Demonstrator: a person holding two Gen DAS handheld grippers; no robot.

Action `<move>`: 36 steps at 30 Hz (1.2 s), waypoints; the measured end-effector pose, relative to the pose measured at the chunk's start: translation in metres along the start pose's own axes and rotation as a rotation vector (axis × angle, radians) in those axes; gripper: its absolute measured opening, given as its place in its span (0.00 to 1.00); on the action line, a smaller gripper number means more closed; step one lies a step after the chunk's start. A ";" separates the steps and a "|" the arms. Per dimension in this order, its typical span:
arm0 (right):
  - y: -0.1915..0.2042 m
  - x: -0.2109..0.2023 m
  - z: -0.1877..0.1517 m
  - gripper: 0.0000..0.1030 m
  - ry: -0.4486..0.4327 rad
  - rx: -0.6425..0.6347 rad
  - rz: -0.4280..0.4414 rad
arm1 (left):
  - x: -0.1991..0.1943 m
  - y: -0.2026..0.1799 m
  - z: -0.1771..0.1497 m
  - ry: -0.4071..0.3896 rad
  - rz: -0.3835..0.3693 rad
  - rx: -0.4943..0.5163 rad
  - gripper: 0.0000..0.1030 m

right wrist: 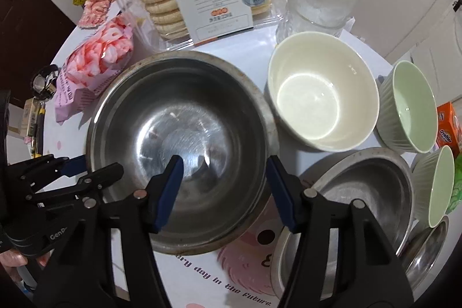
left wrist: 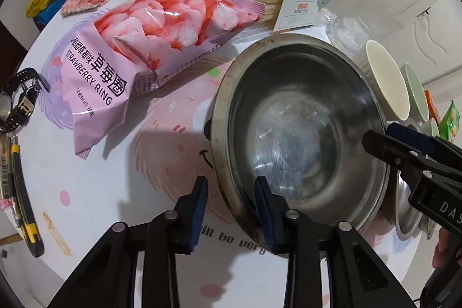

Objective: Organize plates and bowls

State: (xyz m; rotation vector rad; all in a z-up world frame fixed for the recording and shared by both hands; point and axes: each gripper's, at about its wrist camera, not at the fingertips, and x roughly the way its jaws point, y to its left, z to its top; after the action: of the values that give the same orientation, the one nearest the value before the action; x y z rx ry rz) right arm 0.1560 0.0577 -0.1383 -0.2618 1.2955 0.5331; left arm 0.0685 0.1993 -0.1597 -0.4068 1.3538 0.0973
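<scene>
My left hand-held gripper straddles the near rim of the steel bowl on the bench, pads apart, not yet pinching; my right hand-held gripper brackets the opposite rim, equally apart. I judge an uneven pinch could tip the bowl into the cream bowl beside it.

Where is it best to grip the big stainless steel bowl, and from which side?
Probably the thin rim of the big stainless steel bowl, taken from above on two opposite sides: one finger inside, one outside, as the left gripper and right gripper straddle it now. Its wall is too wide.
</scene>
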 end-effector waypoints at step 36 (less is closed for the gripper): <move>-0.042 0.000 -0.012 0.23 0.036 0.108 0.022 | 0.004 -0.002 0.016 -0.012 0.005 0.003 0.15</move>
State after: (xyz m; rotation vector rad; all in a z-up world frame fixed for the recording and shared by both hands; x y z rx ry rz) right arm 0.1671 0.0164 -0.1466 -0.1686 1.3585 0.4774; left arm 0.0851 0.2027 -0.1608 -0.3993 1.3431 0.1018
